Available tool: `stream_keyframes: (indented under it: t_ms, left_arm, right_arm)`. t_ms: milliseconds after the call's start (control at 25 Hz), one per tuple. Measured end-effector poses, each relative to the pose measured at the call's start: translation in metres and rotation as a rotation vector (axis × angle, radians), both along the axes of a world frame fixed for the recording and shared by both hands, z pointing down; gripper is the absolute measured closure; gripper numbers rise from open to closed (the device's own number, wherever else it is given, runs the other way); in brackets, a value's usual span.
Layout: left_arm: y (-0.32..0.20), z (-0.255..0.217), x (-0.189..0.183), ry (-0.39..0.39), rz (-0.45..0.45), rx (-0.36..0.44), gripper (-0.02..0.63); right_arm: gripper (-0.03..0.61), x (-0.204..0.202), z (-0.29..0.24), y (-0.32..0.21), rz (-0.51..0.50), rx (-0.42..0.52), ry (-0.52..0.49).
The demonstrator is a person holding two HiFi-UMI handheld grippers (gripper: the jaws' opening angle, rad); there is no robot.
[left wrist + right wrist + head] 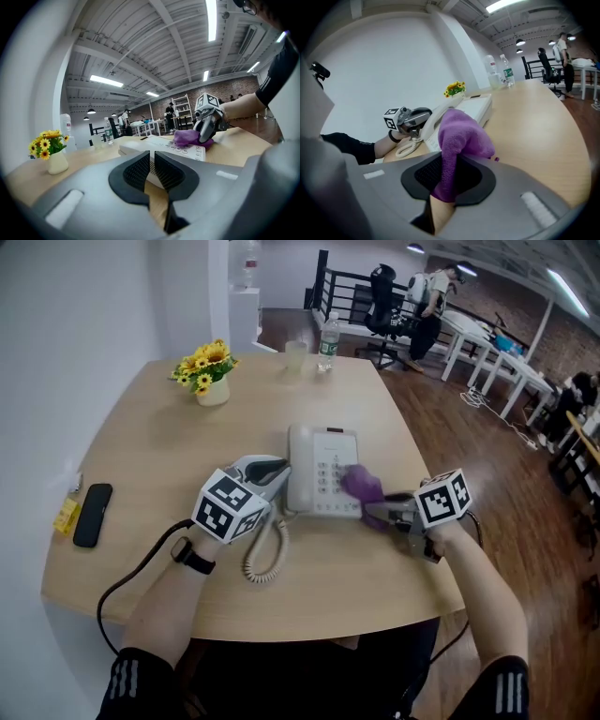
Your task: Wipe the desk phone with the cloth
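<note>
A white desk phone (pixel 319 474) lies in the middle of the round wooden table (pixel 159 456), its coiled cord (pixel 267 554) hanging towards the near edge. My right gripper (pixel 377 512) is shut on a purple cloth (pixel 361 486), which rests on the phone's keypad at its right side. In the right gripper view the cloth (pixel 459 136) bunches up between the jaws, with the phone (pixel 476 108) beyond. My left gripper (pixel 279 468) sits at the phone's left, by the handset. Its jaws (pixel 152 161) are nearly together with nothing between them; past them show the phone (pixel 164 146) and cloth (pixel 187 137).
A vase of yellow flowers (pixel 211 376) stands at the far left. A plastic cup (pixel 295 354) and a water bottle (pixel 327 341) are at the far edge. A black handset-like device (pixel 92 514) and a yellow item (pixel 66 515) lie at the left edge.
</note>
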State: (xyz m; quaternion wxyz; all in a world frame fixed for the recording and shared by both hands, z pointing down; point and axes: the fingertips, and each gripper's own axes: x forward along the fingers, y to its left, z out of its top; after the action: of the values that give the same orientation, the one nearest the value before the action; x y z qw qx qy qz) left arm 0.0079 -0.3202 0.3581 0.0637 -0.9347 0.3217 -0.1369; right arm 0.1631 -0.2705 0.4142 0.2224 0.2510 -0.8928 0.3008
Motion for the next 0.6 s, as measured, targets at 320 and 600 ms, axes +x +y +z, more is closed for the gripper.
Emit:
stream_keyframes:
  t_ms: [320,600]
  left_arm:
    - [-0.001,0.002,-0.001,-0.007,-0.004,-0.002,0.588]
    - [-0.002,-0.005,-0.005,0.013,-0.011,0.006,0.586]
  right_arm:
    - [0.506,-0.006,-0.013,0.041,-0.071,0.075,0.009]
    - [0.506,0.020,-0.077,0.015,0.167,0.386,-0.117]
